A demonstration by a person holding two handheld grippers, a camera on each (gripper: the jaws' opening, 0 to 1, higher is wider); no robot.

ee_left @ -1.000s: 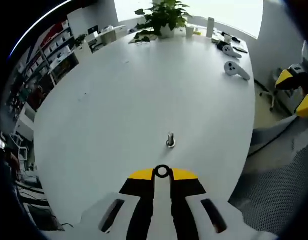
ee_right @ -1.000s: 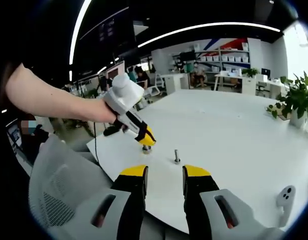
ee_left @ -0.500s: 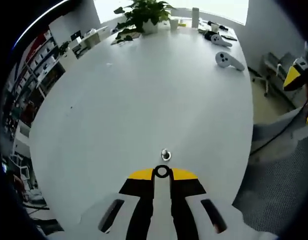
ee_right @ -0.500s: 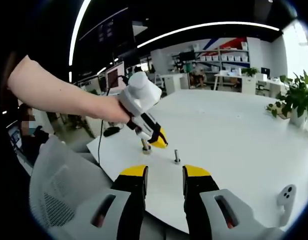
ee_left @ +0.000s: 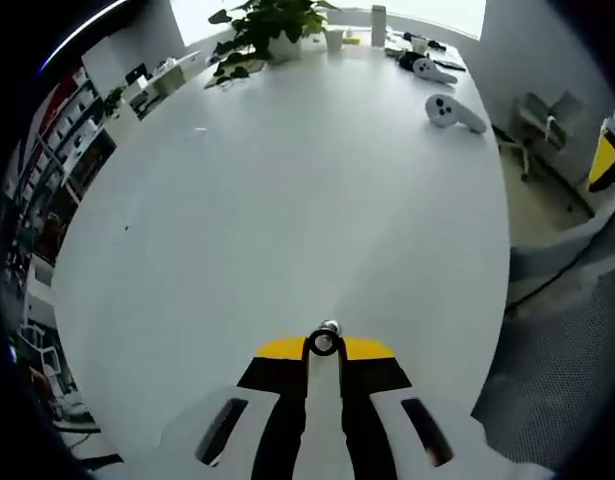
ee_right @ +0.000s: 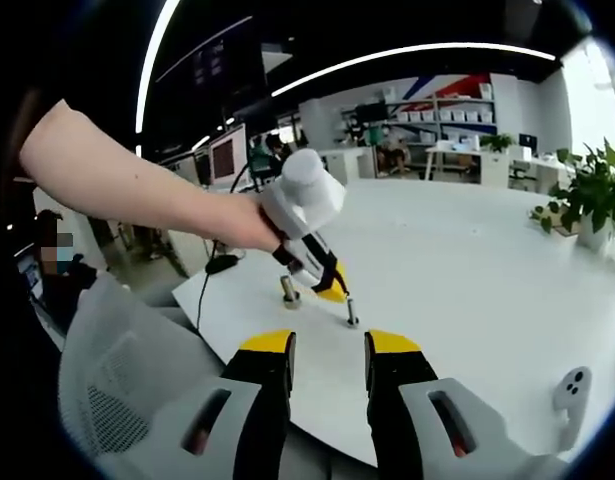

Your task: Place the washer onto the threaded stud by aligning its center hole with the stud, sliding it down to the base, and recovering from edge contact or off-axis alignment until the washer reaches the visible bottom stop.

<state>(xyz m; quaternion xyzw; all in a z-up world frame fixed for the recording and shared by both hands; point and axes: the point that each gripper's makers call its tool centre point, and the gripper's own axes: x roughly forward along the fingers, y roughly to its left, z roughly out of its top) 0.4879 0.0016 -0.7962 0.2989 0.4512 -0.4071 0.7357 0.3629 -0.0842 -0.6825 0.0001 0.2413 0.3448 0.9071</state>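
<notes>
Steel shows right at the tips of your left gripper [ee_left: 323, 347] in the left gripper view: the washer [ee_left: 323, 344], a dark ring, is pinched between the closed yellow-tipped jaws, and the top of the threaded stud [ee_left: 329, 327] sits just beyond it, touching or nearly so; you cannot tell from here whether the hole is over the stud. The white table [ee_left: 287, 190] spreads out ahead, with a potted plant [ee_left: 259, 24] at its far edge and two white controllers [ee_left: 449, 110] off to the far right.

In the right gripper view, your right gripper [ee_right: 329, 349] hangs over the near table edge with its jaws apart and nothing between them. Ahead of it your left gripper [ee_right: 332, 287] comes in from the left, held in your hand [ee_right: 249, 220], its yellow tip right at the top of the threaded stud [ee_right: 352, 311]. A second upright stud [ee_right: 289, 291] stands just to the left of that one. A controller [ee_right: 571, 388] lies at the lower right, and the plant [ee_right: 595, 196] stands at the right edge.
</notes>
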